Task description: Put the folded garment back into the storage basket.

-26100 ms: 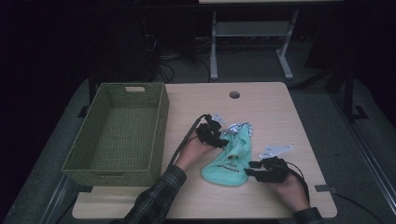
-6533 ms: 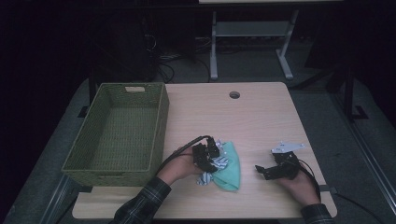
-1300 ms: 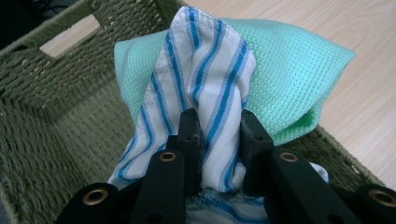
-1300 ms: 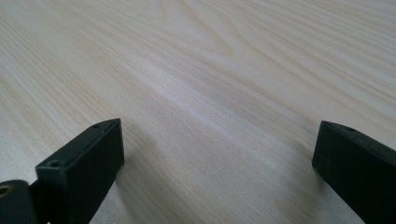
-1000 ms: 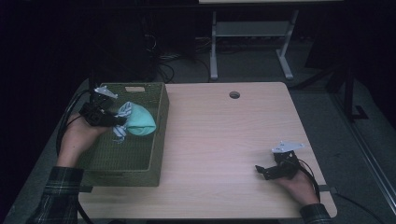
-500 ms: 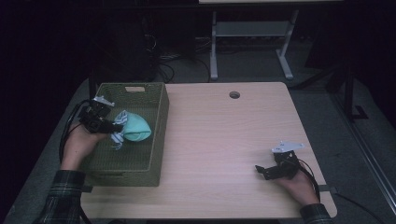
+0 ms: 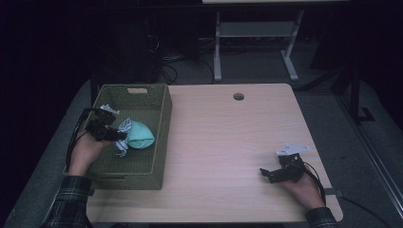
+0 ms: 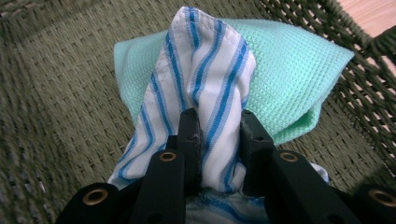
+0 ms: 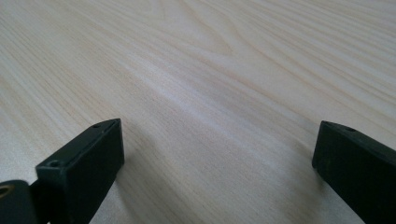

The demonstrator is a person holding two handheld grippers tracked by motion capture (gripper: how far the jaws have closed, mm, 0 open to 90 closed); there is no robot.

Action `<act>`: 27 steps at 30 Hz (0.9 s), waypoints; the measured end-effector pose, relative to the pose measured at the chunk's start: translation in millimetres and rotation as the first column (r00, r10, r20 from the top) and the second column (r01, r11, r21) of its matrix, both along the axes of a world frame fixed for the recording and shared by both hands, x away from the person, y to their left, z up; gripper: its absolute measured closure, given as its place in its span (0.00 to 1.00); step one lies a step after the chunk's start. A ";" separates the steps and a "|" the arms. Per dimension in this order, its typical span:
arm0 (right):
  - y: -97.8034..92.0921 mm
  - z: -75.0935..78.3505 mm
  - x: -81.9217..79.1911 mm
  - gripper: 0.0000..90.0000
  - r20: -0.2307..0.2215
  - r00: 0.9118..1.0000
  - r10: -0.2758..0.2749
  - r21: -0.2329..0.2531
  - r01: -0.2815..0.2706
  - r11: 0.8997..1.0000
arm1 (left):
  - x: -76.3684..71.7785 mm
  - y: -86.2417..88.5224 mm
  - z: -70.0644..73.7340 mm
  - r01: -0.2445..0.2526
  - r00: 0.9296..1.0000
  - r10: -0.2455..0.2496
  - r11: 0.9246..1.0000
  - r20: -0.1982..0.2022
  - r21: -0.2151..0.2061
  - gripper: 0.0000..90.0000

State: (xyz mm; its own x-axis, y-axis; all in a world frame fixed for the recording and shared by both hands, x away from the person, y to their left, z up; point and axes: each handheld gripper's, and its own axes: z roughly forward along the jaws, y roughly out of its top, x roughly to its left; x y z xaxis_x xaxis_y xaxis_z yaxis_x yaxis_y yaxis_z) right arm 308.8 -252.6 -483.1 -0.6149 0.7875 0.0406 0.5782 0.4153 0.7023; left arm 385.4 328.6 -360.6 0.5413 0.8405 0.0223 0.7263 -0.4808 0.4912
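The left hand-held gripper [image 8: 217, 128] is clenching the blue-striped white cloth [image 8: 205, 74] of a bundle lying inside the green woven basket [image 7: 157, 142], its mint cloth [image 8: 299, 65] just beyond the jaws. The right hand-held gripper [image 9: 217, 154] is resting released on the bench [image 9: 210, 60].

Light wooden table [image 7: 228, 137] (round hole near its far edge), green woven basket [image 7: 159, 142] at its left end.

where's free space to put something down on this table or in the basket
The tabletop is bare between the basket and the right tool. In the basket, the near floor lies free; its middle is crowded by the folded cloth in the left tool.
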 end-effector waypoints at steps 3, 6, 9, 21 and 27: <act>0.0 0.0 0.0 0.02 0.000 1.000 0.000 0.000 0.000 1.000 | 0.4 0.1 -5.3 -0.002 1.000 0.002 1.000 -0.007 -0.001 0.82; 0.0 0.0 0.0 0.02 0.000 1.000 0.000 0.000 0.000 1.000 | 0.7 0.6 -10.5 -0.006 1.000 0.006 1.000 -0.007 -0.004 0.82; 0.0 0.0 0.0 0.02 0.000 1.000 0.000 0.000 0.000 1.000 | 1.1 1.1 -15.8 -0.006 1.000 0.006 1.000 -0.017 0.000 0.81; 0.0 0.0 0.0 0.02 0.000 1.000 0.000 0.000 0.000 1.000 | 2.8 1.7 -37.9 0.002 0.998 -0.002 1.000 -0.061 0.000 0.80; 0.0 0.0 0.0 0.02 0.000 1.000 0.000 0.000 0.000 1.000 | 5.0 -0.5 -46.4 0.011 0.994 -0.008 0.999 -0.108 0.032 0.78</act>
State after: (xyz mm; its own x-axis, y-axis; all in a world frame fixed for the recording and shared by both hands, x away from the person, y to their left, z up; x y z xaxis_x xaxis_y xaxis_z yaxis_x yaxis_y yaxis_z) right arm 308.8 -252.6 -483.1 -0.6150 0.7875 0.0403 0.5780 0.4155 0.7023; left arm 390.4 328.0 -407.0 0.5502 0.8350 -0.0096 0.7693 -0.5024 0.3947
